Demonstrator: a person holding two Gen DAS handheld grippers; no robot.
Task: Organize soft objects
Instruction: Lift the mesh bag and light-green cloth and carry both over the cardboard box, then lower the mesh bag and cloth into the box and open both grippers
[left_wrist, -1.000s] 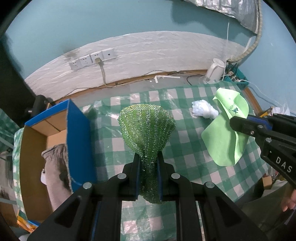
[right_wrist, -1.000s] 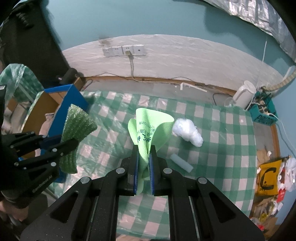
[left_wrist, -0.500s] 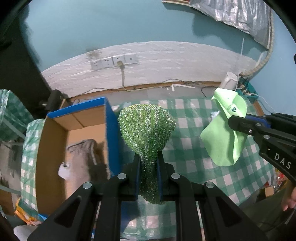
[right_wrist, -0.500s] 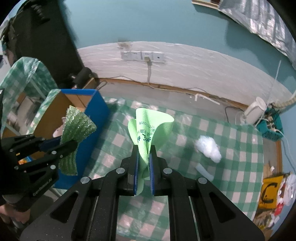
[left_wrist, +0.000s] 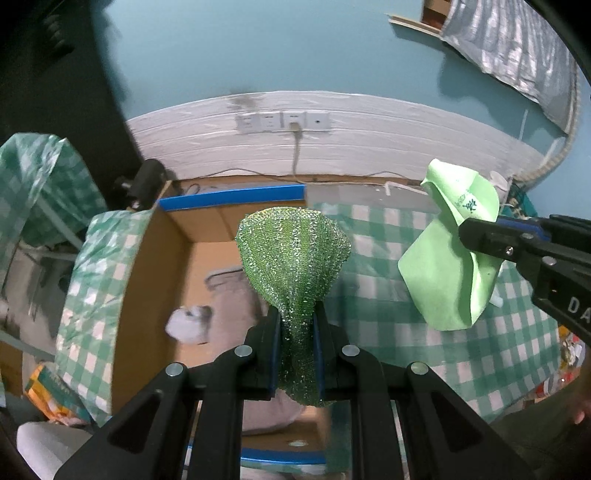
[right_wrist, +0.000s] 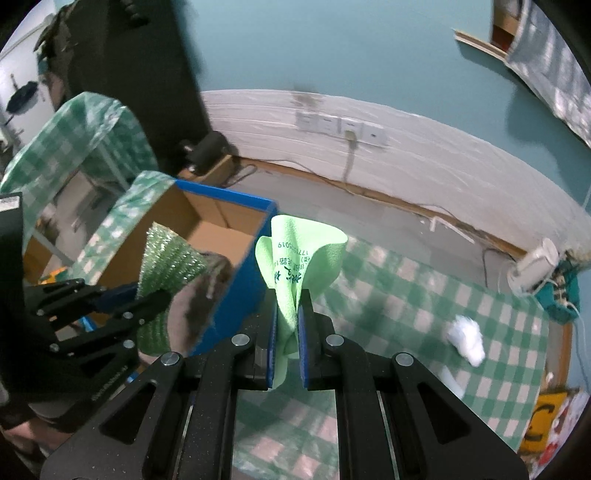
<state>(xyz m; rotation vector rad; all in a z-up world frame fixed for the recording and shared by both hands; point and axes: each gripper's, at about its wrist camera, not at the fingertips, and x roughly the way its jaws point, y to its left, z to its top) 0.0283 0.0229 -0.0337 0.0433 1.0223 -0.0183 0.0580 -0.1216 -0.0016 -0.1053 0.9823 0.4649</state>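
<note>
My left gripper (left_wrist: 295, 314) is shut on a sparkly green mesh scrub cloth (left_wrist: 293, 254) and holds it over the open blue cardboard box (left_wrist: 229, 194). Grey cloth (left_wrist: 229, 291) lies inside the box. My right gripper (right_wrist: 287, 299) is shut on a light green cloth (right_wrist: 301, 254) with printed text, held above the checked table just right of the box (right_wrist: 240, 291). The left gripper (right_wrist: 147, 295) and the mesh cloth (right_wrist: 166, 254) show in the right wrist view; the right gripper (left_wrist: 469, 236) and its cloth (left_wrist: 450, 266) show in the left wrist view.
A white fluffy wad (right_wrist: 467, 339) and a small white stick (right_wrist: 450, 382) lie on the green checked tablecloth (right_wrist: 406, 295) to the right. A white kettle (right_wrist: 532, 267) and a teal basket (right_wrist: 561, 295) stand at the far right. A wall with sockets (left_wrist: 282, 122) is behind.
Both grippers have moved left with their cloths. The left gripper's mesh cloth now hangs over the box opening, and the right gripper's cloth is beside the box's blue wall.
</note>
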